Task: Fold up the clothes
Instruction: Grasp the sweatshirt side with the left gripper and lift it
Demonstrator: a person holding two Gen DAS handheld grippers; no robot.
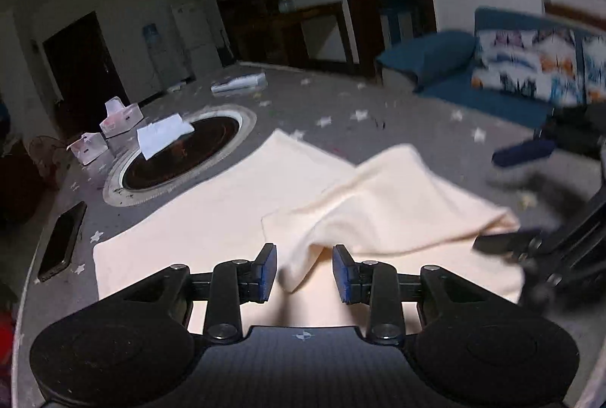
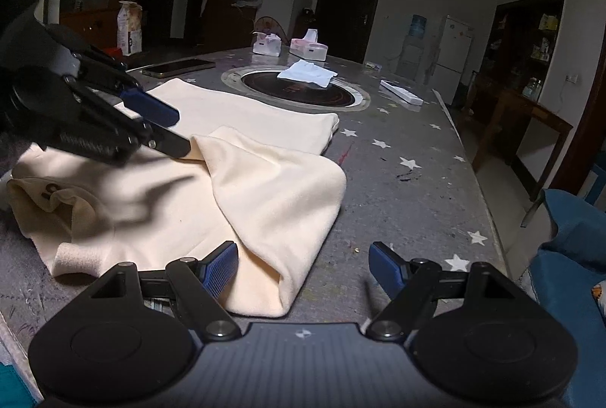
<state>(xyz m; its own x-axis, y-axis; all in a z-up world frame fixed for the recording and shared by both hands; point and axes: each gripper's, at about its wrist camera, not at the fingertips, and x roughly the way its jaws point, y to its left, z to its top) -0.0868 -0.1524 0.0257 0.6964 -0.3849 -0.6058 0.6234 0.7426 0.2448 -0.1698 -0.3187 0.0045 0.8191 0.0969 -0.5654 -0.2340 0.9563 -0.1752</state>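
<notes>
A cream garment (image 1: 212, 218) lies spread on the grey star-patterned table (image 1: 378, 120), with one part folded over itself into a raised flap (image 1: 397, 200). My left gripper (image 1: 304, 271) is open at the near edge, and a hanging tip of that flap sits between its fingers without being pinched. In the right wrist view the garment (image 2: 242, 188) fills the near left. The left gripper (image 2: 180, 131) hovers over it from the left, jaws apart. My right gripper (image 2: 305, 268) is wide open, its left finger (image 2: 221, 270) beside the folded corner. The right gripper (image 1: 511, 196) looks blurred in the left wrist view.
A round hob (image 2: 299, 92) set into the table holds a white tissue (image 2: 306, 73). Behind it stand tissue boxes (image 2: 308, 46); a phone (image 2: 178, 67) lies far left and a flat white box (image 2: 401, 92) right. A blue sofa (image 1: 492, 75) borders the table.
</notes>
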